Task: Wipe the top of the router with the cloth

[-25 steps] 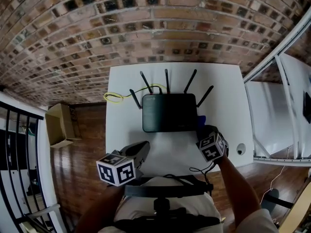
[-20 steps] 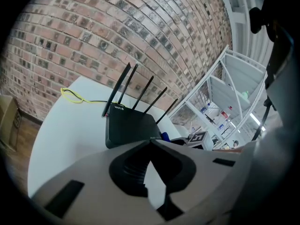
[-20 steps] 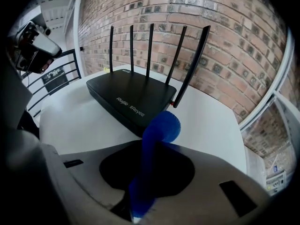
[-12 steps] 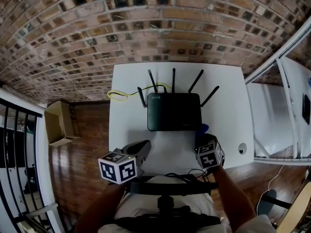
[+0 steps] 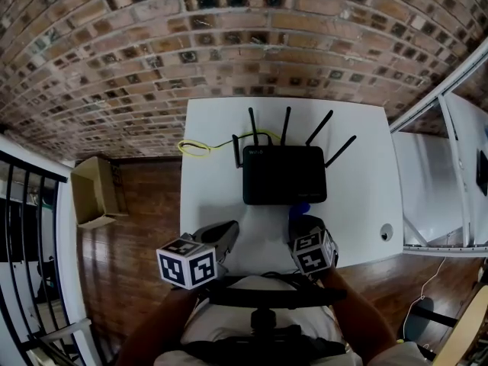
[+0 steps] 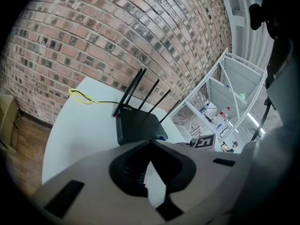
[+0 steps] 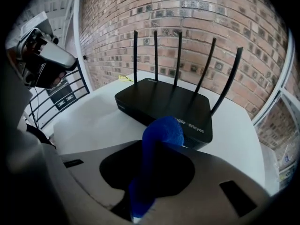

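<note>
White table (image 5: 206,197) against a brick wall (image 5: 229,36). Nearest us, the L gripper (image 6: 150,143) sits over the table's near edge, jaws closed tip to tip w/ nothing betw. them. We note the R gripper (image 5: 302,221) clamps the blue cloth (image 7: 161,135), its bunched end just at the router's near edge. The black router (image 5: 284,175) lies flat mid-table, antennas (image 5: 286,124) up. Yellow cable (image 5: 197,148) is behind it.

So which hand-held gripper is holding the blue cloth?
The right hand-held gripper, clamped on the blue cloth; the left hand-held gripper is shut and empty.
</note>
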A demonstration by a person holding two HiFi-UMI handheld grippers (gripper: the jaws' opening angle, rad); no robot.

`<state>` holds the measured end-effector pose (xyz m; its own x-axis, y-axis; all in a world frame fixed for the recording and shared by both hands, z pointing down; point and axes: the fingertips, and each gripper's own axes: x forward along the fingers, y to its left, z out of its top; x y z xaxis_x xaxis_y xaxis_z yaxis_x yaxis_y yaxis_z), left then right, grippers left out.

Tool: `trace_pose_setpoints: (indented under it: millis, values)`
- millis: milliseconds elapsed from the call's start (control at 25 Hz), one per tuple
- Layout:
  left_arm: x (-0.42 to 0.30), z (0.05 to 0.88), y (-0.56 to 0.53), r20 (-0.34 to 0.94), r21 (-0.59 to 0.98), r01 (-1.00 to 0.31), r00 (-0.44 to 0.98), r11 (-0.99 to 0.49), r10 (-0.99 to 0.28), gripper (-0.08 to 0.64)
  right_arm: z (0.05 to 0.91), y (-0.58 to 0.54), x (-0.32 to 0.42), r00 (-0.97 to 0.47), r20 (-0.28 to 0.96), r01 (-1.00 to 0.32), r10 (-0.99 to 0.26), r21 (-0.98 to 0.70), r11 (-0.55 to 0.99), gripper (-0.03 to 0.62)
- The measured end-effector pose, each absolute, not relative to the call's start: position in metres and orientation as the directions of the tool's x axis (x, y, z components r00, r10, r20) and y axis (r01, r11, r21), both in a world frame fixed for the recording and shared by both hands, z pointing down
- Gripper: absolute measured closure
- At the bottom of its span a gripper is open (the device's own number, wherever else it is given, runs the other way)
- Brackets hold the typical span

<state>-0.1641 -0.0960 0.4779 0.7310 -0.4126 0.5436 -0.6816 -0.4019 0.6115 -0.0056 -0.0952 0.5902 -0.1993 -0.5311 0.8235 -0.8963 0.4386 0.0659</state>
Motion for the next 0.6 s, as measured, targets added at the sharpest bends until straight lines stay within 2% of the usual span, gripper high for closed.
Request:
trace_pose_setpoints:
  millis: [600]
  values:
    - [-0.218, 0.485, -0.087, 0.533, 0.621, -0.669, 0.742, -0.408, -0.407, 0.528, 0.584, -0.106, -0.098, -0.238, 0.812, -0.906, -0.533, 0.012, 0.423, 0.502]
